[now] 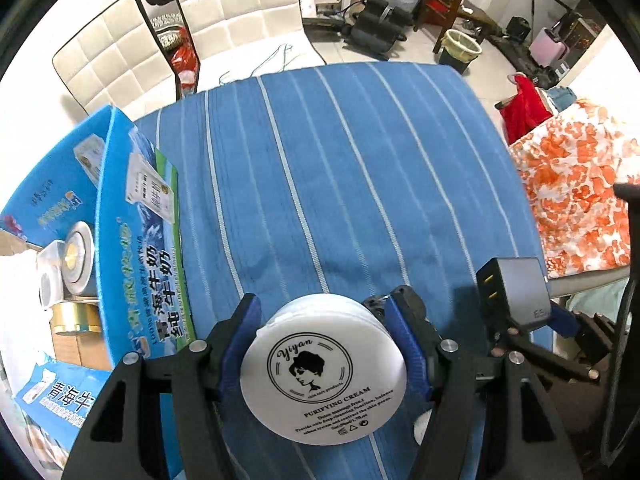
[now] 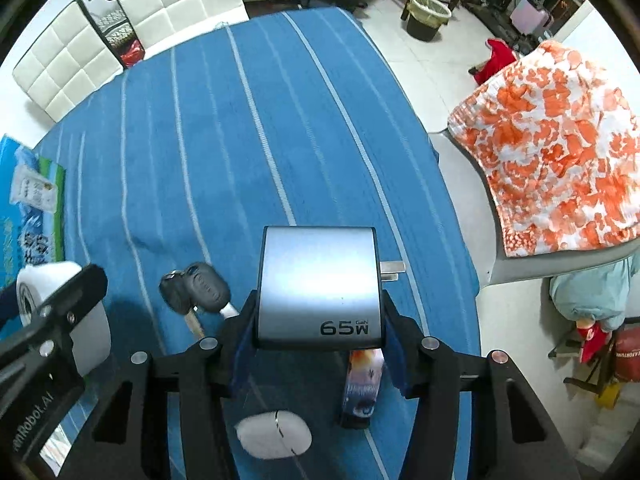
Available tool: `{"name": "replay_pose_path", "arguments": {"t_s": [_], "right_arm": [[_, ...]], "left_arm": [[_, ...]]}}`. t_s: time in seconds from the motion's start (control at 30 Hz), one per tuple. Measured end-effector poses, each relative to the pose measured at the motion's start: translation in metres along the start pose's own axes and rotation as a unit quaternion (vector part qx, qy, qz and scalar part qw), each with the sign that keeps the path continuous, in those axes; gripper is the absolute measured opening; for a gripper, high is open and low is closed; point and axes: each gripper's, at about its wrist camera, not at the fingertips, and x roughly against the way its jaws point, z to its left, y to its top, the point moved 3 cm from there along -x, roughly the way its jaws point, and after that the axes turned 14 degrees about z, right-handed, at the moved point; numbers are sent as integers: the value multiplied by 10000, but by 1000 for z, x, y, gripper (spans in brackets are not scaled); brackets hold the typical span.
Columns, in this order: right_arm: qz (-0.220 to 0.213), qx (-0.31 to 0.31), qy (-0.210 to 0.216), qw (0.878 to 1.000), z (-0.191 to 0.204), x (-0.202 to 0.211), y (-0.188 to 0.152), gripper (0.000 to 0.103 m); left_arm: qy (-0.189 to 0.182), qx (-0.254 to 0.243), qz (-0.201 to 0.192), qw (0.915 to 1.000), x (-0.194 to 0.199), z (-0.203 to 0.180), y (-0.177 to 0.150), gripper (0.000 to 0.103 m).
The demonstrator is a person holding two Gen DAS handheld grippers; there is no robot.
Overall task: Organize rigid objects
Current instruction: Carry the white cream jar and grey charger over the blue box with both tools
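My left gripper [image 1: 322, 320] is shut on a round white cream jar [image 1: 324, 368] and holds it above the blue striped tablecloth [image 1: 320, 168]. My right gripper [image 2: 318, 316] is shut on a grey 65W charger [image 2: 318, 284], its prongs pointing right; the charger also shows in the left wrist view [image 1: 514, 292]. The jar appears at the left in the right wrist view [image 2: 64, 316]. A blue open carton [image 1: 136, 232] stands at the table's left, with gold and white containers [image 1: 72, 256] inside.
On the cloth under the right gripper lie car keys [image 2: 196, 290], a white oval object [image 2: 274, 434] and a small printed box [image 2: 362, 388]. White chairs [image 1: 240, 8] stand behind the table. An orange floral cloth [image 2: 560, 148] covers a seat on the right.
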Motion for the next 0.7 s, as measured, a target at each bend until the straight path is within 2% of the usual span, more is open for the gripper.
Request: {"name": "replay_pose_path", "arguments": {"t_s": [0.4,0.53,0.7], "right_arm": [[-509,157,297,9981,20,60,-41,56],[-695,354,499,9957,46,90,-56,56],[-916,744,702,9905,101,126,-73,56]], "left_arm": [[-197,23,-390,9990,46,30,-30,62],[-285,166,-500,9982,66,54,-40,62],[-235,443,-742,9960,98,100,-54,63]]}}
